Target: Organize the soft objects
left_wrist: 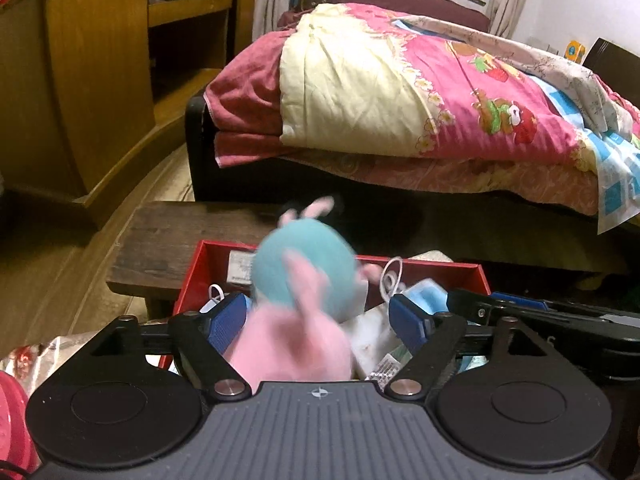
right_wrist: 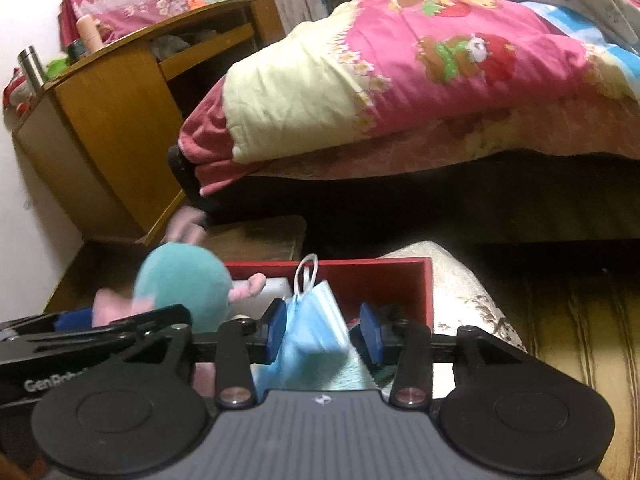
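Behind the red box (left_wrist: 478, 276), which serves as the landmark, stands a bed (left_wrist: 256, 184) heaped with a pink and cream quilt (left_wrist: 400, 80), and to the box's far left a wooden cabinet (left_wrist: 100, 72) rises from the floor. The box rests on a dark wooden bench (left_wrist: 168, 240), and above its left part the left gripper (left_wrist: 316, 322) holds its jaws spread with a blurred pink and teal plush toy (left_wrist: 304, 276) between them, though whether the pads touch the toy cannot be told. Over the box's right part the right gripper (right_wrist: 324, 330) has its jaws spread too, a blue face mask (right_wrist: 316, 320) sitting between them against the left pad (right_wrist: 276, 330), with its white ear loop upward.
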Demonstrator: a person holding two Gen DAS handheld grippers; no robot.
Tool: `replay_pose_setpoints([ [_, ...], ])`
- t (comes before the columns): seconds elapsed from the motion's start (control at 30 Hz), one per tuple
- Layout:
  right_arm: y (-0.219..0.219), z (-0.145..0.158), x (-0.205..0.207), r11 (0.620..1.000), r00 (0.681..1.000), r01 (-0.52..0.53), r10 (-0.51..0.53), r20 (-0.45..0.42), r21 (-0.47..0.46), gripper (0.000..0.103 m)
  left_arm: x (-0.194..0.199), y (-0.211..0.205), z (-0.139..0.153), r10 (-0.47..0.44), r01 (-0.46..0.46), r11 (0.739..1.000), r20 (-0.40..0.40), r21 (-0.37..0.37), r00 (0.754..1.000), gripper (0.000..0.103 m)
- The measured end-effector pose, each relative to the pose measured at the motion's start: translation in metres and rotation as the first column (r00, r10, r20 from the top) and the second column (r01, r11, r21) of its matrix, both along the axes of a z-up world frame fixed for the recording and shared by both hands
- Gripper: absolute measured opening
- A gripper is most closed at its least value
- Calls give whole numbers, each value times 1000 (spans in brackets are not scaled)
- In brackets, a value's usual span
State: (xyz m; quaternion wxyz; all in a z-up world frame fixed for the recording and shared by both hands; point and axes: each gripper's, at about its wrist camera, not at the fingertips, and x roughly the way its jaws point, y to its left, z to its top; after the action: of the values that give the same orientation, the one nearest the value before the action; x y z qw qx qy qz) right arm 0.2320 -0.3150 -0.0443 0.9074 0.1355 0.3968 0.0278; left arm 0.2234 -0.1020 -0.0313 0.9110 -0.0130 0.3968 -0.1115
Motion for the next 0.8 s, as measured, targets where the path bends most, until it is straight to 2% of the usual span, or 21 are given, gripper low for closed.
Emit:
replay_pose_setpoints([
  [0.13, -5, 7, -4, 1000, 1000, 21, -21, 11, 6, 17, -9, 5, 6, 4, -4, 1000, 1, -7, 1000, 79],
  [0.37, 5, 31, -23, 1000, 999, -3, 2, 41, 18, 17, -41, 19, 23, 8, -9, 999, -6, -53, 1000, 79],
  [0.57, 17, 45, -48, 1000, 999, -9, 8, 51, 22, 17, -72, 28, 30, 12, -11, 998, 3, -64, 1000, 79],
  [0.8, 24, 48, -89, 1000, 999, -10, 9, 42, 29, 17, -110, 41, 31, 15, -15, 996, -3, -84, 1000, 79],
])
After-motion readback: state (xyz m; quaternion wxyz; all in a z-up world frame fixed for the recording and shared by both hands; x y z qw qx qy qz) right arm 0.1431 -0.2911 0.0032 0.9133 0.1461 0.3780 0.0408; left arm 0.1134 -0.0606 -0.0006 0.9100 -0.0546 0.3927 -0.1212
